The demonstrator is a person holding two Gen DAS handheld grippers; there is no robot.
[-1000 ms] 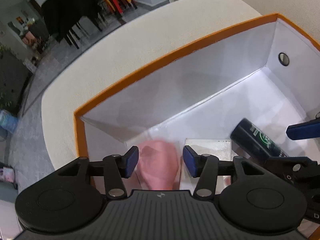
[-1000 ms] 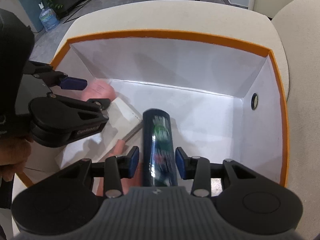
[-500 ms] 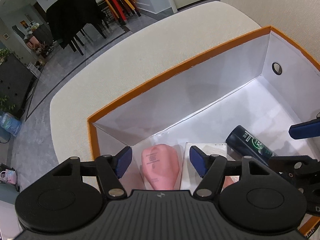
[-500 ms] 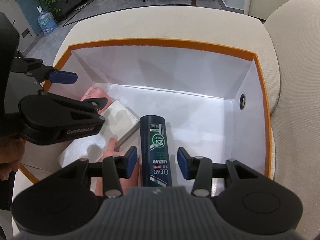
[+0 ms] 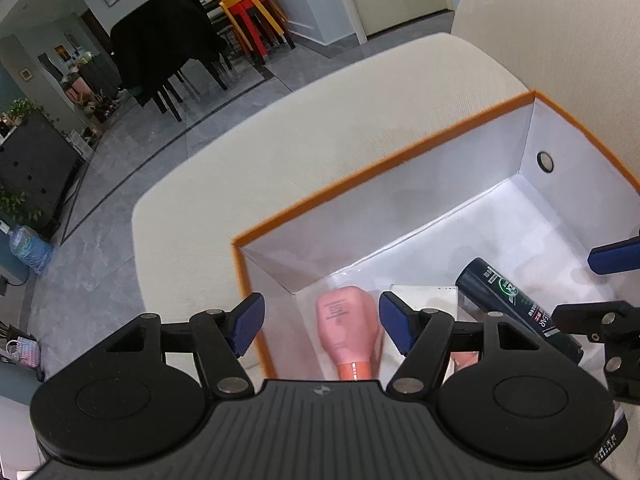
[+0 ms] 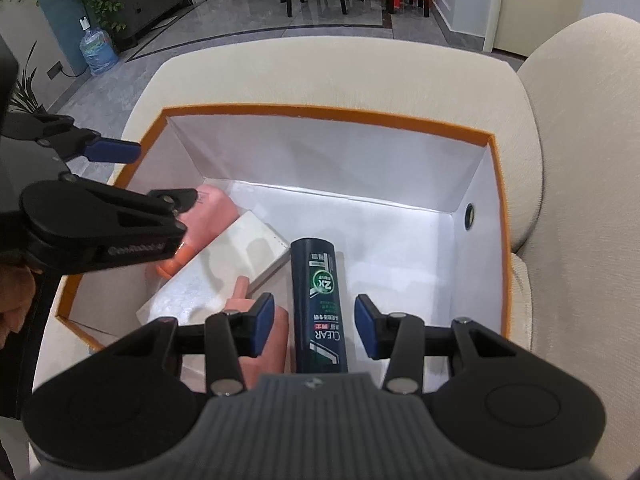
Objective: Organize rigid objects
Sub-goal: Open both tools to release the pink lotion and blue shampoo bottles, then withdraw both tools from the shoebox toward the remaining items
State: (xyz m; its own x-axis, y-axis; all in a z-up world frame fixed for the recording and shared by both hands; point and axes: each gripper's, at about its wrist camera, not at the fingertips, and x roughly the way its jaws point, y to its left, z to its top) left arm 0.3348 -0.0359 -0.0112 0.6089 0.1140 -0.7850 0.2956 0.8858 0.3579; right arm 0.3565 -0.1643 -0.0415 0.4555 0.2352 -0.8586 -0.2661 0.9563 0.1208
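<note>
1. Left wrist: left gripper [image 5: 321, 327] is about half open and holds nothing. The pink bottle [image 5: 347, 332] lies below it on the floor of the orange-rimmed box [image 5: 372, 168]. Release looks done.
2. Right wrist: right gripper [image 6: 314, 328] has its jaws parted, clear of the dark bottle [image 6: 320, 304] lying in the box. Next: probably fetch more items.
3. Count: two pink bottles, one dark bottle, one white carton [image 6: 224, 272].
</note>
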